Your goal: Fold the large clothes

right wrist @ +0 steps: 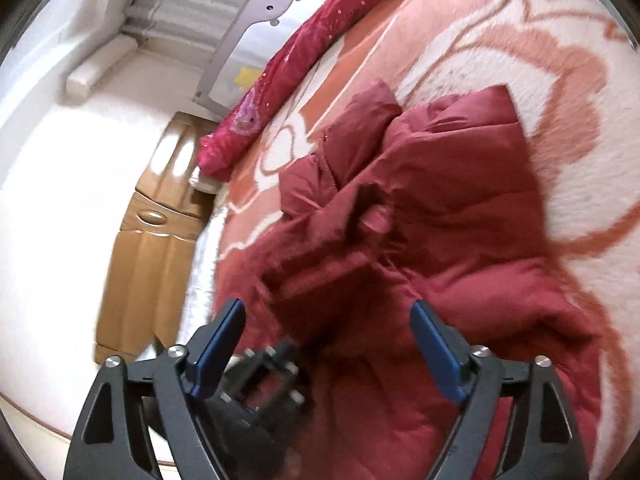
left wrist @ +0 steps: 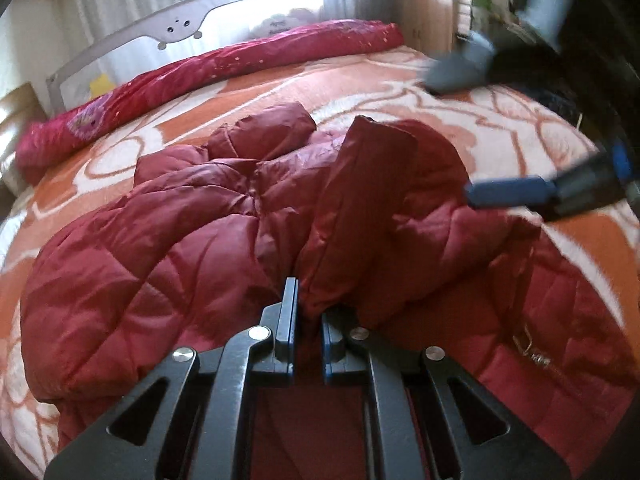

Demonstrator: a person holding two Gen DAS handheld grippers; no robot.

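Note:
A dark red quilted puffer jacket [left wrist: 224, 240] lies crumpled on the bed, also in the right wrist view [right wrist: 460, 216]. My left gripper [left wrist: 306, 312] is shut on a fold of the jacket near its edge, lifting a flap [left wrist: 384, 200]. My right gripper [right wrist: 328, 344] is open and empty, hovering above the jacket; it shows blurred at the right of the left wrist view [left wrist: 472, 132]. The left gripper shows blurred below it in the right wrist view [right wrist: 260, 384].
The bed carries an orange and white floral blanket [left wrist: 400, 80]. A rolled magenta quilt [left wrist: 240, 68] lies along the far side by a grey bed rail [left wrist: 180, 24]. A wooden nightstand [right wrist: 156, 240] stands beside the bed.

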